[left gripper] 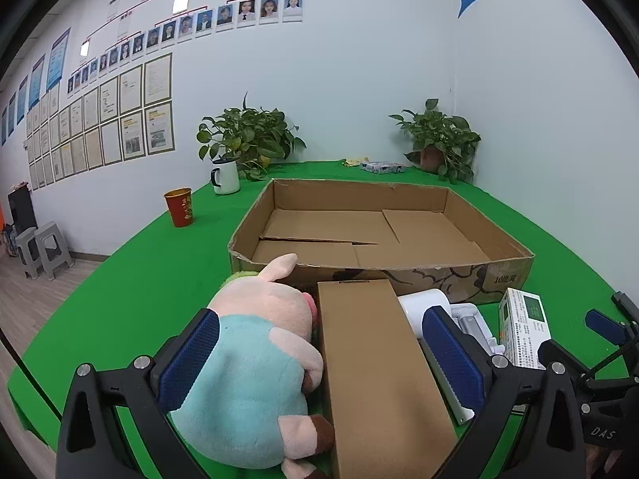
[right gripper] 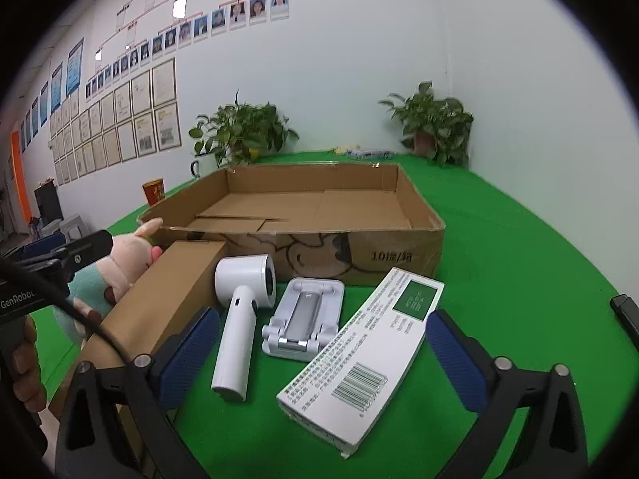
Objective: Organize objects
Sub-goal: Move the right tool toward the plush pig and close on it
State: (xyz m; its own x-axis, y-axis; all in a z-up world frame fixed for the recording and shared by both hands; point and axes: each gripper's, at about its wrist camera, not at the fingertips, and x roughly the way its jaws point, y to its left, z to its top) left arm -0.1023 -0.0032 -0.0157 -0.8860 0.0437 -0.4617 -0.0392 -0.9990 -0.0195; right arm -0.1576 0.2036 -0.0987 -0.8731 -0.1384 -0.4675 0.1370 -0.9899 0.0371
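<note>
Now your left hand-held gripper [left gripper: 319, 363] and right hand-held gripper [right gripper: 323, 347] are wide open, holding nothing, near the empty cardboard box [right gripper: 399, 251]; a plush pig [left gripper: 255, 359] lies before it.

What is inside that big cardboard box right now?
Nothing but its own loose bottom flaps: the big cardboard box looks empty. The strip of floor just behind its near wall is hidden in both views.
</note>
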